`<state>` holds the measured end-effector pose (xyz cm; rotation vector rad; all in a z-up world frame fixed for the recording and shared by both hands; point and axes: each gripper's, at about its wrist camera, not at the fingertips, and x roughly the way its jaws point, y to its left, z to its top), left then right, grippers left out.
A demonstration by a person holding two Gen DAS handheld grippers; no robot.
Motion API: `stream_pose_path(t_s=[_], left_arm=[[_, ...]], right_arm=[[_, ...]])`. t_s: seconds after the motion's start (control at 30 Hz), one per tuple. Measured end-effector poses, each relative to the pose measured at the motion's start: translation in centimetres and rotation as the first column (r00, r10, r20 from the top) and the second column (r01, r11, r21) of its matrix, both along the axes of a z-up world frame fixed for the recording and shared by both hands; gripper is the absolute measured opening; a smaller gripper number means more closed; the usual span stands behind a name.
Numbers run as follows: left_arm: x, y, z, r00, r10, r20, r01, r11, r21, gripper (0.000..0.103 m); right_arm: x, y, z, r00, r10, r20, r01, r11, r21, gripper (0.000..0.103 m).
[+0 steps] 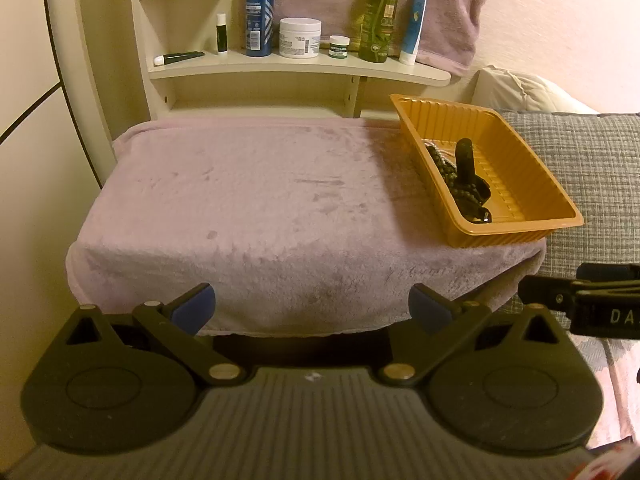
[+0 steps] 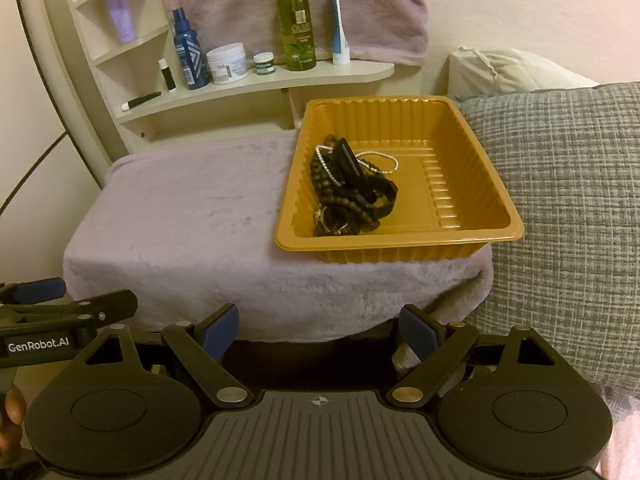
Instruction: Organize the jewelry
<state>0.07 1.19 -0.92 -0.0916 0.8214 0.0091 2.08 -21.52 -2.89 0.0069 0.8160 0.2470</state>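
An orange plastic tray (image 2: 460, 236) stands on the right end of a towel-covered stand (image 2: 180, 216). In it lies a pile of jewelry (image 2: 348, 188): dark bead strands, a pearl bracelet and a black band. The tray (image 1: 520, 184) and the jewelry (image 1: 464, 176) also show in the left wrist view. My left gripper (image 1: 312, 308) is open and empty, in front of the stand's near edge. My right gripper (image 2: 320, 328) is open and empty, also in front of the near edge, below the tray.
A cream shelf (image 1: 304, 66) behind the stand holds several bottles, jars and tubes. A grey checked cushion (image 2: 568, 208) lies right of the tray, with a white pillow (image 2: 508, 68) behind it. A pink towel (image 2: 288, 4) hangs on the wall.
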Motion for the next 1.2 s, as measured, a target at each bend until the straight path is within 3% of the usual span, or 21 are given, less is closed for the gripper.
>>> stream_pose_path(t_s=[1.2], left_arm=[[0.15,0.02,0.08,1.000,-0.009,0.002,0.009,1.000,0.007,0.102]], right_arm=[[0.13,0.05,0.02,1.000,-0.001,0.002,0.001,1.000,0.004,0.087]])
